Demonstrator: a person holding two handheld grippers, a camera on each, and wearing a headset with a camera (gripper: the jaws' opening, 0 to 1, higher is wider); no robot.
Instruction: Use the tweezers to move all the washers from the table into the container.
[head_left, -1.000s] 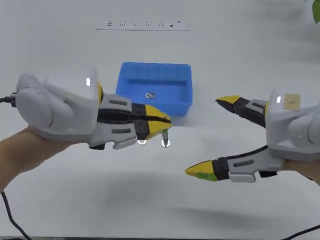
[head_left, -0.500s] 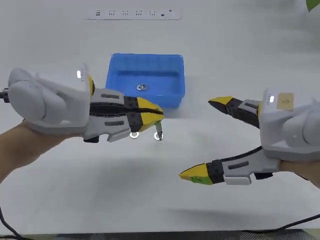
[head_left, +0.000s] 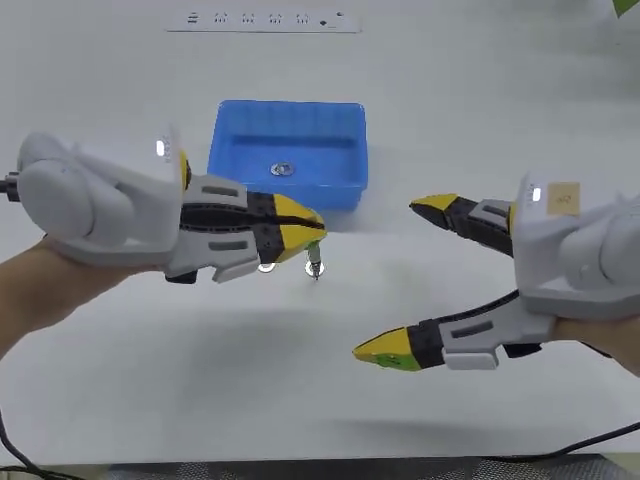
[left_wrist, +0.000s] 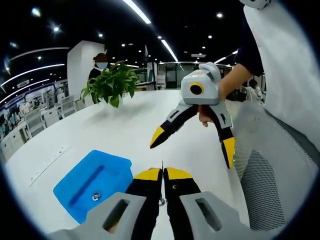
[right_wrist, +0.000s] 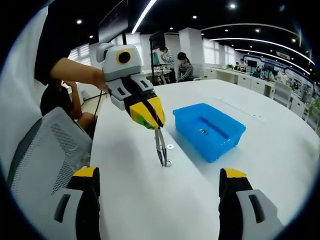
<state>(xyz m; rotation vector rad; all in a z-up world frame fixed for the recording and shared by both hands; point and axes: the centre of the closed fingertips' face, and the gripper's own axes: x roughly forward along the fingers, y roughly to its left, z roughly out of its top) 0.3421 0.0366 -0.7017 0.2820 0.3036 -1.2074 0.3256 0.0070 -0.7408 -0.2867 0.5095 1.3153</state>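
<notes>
Relative to the blue container (head_left: 340, 190), almost nothing has moved in the last second; the head view itself has slid, and the left gripper (head_left: 318, 232) still sits just in front of the container's near wall. Its jaws are pressed together around the tweezers (right_wrist: 160, 145), which hang down from them to the white surface (head_left: 200, 380). In the right gripper view the tweezer tips rest at the first washer (right_wrist: 167, 163), lying flat on the surface a little in front of the container; whether the tips actually pinch it cannot be told. A second washer (right_wrist: 170, 146) lies just beside the tweezers, between the first one and the container. A third washer (head_left: 282, 170) lies on the container floor, near its middle. The right gripper (head_left: 388, 280) hovers off the container's front right corner, well apart from it, jaws spread wide and holding nothing. A power strip (head_left: 262, 20) lies beyond the container's far side.
</notes>
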